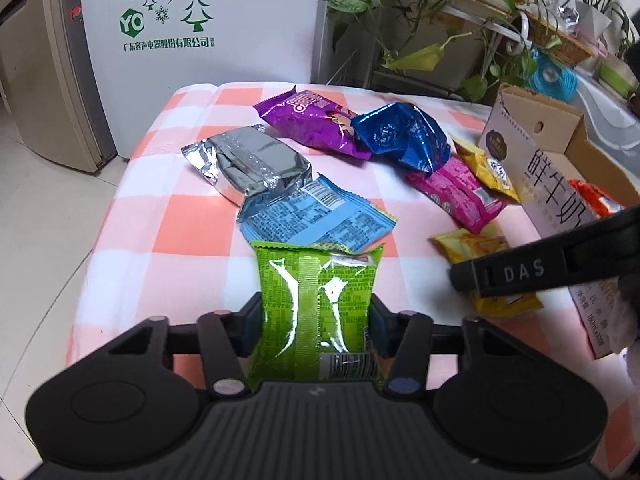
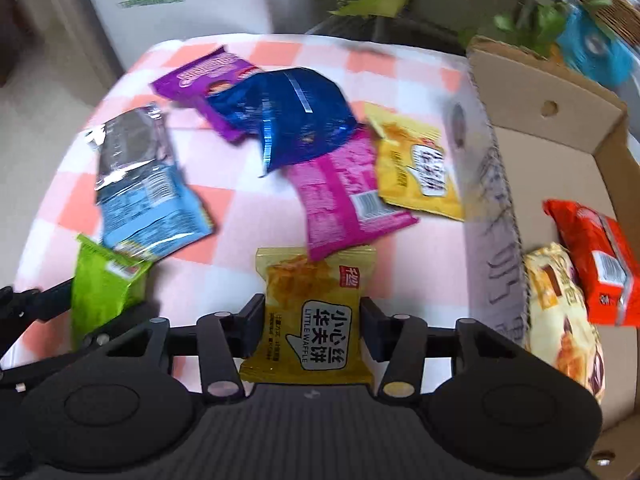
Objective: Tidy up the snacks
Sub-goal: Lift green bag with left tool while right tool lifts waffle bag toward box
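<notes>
- Snacks lie spread over a pink and white checked surface (image 1: 132, 216), and two more sit in a cardboard box (image 2: 568, 132) at its right edge.
- Left gripper (image 1: 316, 316) has its fingers clamped on a green pack (image 1: 316, 308), one on each side, near the front edge of the surface.
- Right gripper (image 2: 312, 320) has its fingers clamped on a yellow waffle pack (image 2: 316, 320) in the same way.
- Just past the green pack lies a light blue pack (image 1: 316, 220). A silver pack (image 1: 252, 164) rests partly on its far end.
- A purple pack (image 1: 308, 124) is near the back edge, and a dark blue bag (image 1: 400, 136) lies over its right end.
- A pink pack (image 2: 344, 200) pokes out from under the dark blue bag. Its near end touches the top of the waffle pack in the right view.
- A second yellow pack (image 2: 416, 168) lies just beside the box wall, over the pink pack's right edge.
- Inside the box, an orange pack (image 2: 600, 264) and a pale bread pack (image 2: 560, 312) sit by the near wall. The back part of the box floor is bare.
- The cloth shows bare on the left side of the surface and in the middle, between the light blue pack and the pink one.
- A white fridge (image 1: 200, 20) stands behind the back edge, and leafy plants (image 1: 420, 4) hang over the back right corner.
</notes>
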`<state>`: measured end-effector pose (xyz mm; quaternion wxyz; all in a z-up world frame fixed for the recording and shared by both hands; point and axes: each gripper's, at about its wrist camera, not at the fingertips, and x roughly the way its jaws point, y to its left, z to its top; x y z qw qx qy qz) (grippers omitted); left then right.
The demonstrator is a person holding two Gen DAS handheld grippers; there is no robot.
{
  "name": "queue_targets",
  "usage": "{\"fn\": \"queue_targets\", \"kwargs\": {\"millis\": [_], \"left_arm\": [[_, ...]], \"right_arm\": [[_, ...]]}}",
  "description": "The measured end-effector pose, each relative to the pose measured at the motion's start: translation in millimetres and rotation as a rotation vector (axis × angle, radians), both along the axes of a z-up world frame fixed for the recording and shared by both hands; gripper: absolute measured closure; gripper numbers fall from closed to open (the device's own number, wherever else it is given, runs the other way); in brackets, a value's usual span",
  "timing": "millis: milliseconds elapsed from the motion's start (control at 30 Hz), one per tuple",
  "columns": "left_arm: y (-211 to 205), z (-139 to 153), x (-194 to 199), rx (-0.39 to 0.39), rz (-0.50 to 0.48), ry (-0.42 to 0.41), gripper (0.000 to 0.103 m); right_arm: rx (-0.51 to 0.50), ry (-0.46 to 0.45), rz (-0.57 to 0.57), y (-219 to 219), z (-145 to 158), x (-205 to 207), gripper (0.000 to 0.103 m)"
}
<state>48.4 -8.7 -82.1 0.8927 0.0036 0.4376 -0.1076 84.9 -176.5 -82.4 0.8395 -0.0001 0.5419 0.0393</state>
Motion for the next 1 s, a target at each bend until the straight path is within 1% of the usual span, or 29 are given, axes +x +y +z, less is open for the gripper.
{"fn": "queue_targets", "kwargs": {"millis": [100,200,333,467,633,733,1000], "left_arm": [[4,3,-1,-0.027,0.021,0.006,0.053],[4,11,-5,-0.016,0.019,-0.024,0.053],[5,21,-11,-0.034,0.020,-0.045,0.053],[2,28,-15,-0.037,0.019,-0.060,0.053],[-3,37,-20,-0.041,0.023,-0.075,0.053],[-3,39,-22,-0.042,0.033,-0.081,0.053],[3,42,-26,-0.070,0.115,-0.068,0.053]], "right_arm": [[0.054,-0.011,0.021,-4,6,-3,0.049],[0.079,-0.044,0.026,-11,16,-7,0.050],[0.110,-0.073,0.044,-15,25,-11,0.050],[0.111,-0.096,0.081,-15,33,-18,0.050],[0.126,-0.157,0.133,-14,49,-25,0.050],[0.112,-0.172,0.144,-15,51,-26,0.050],[0.076,-0.197,0.161,-20,54,-34,0.050]]}}
